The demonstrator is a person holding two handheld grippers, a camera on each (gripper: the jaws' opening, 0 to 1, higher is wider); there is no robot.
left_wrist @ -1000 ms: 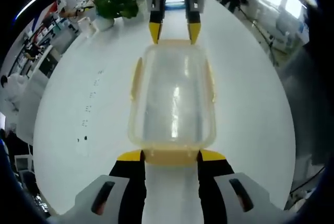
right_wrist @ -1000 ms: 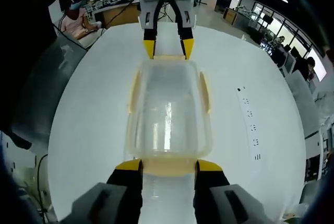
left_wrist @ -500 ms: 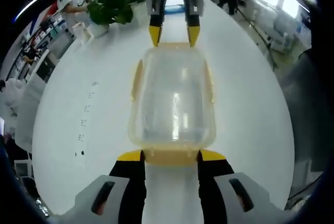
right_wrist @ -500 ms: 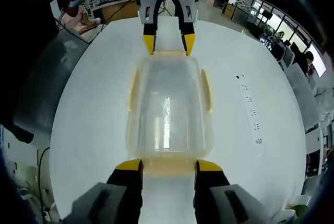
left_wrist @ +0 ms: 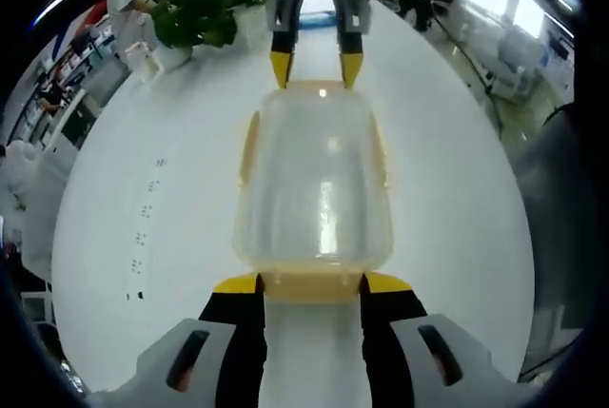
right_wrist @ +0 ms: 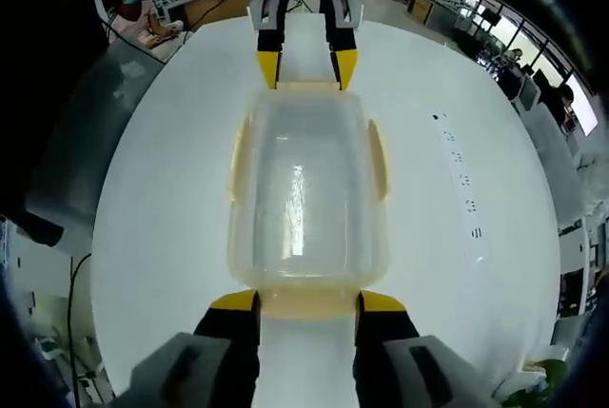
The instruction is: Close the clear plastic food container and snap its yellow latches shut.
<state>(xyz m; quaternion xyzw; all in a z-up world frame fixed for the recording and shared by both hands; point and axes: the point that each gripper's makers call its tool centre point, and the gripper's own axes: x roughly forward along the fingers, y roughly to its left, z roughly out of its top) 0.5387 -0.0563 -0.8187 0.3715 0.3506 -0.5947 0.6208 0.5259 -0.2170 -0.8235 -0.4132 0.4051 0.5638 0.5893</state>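
Clear plastic food container with its lid on, lying on a white round table and seen lengthwise between two opposed grippers. The left gripper is seen with its yellow-tipped jaws parted to either side of the near yellow end latch; the right gripper stands likewise at the opposite end latch, neither clamped. Yellow side latches lie along the container's long walls, and a potted plant stands at the table's far edge.

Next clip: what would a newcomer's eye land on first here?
A clear container with yellow latches lies lengthwise on a white table, lid on. The left gripper and right gripper face each other, each straddling the latch at one short end. A potted plant stands behind.
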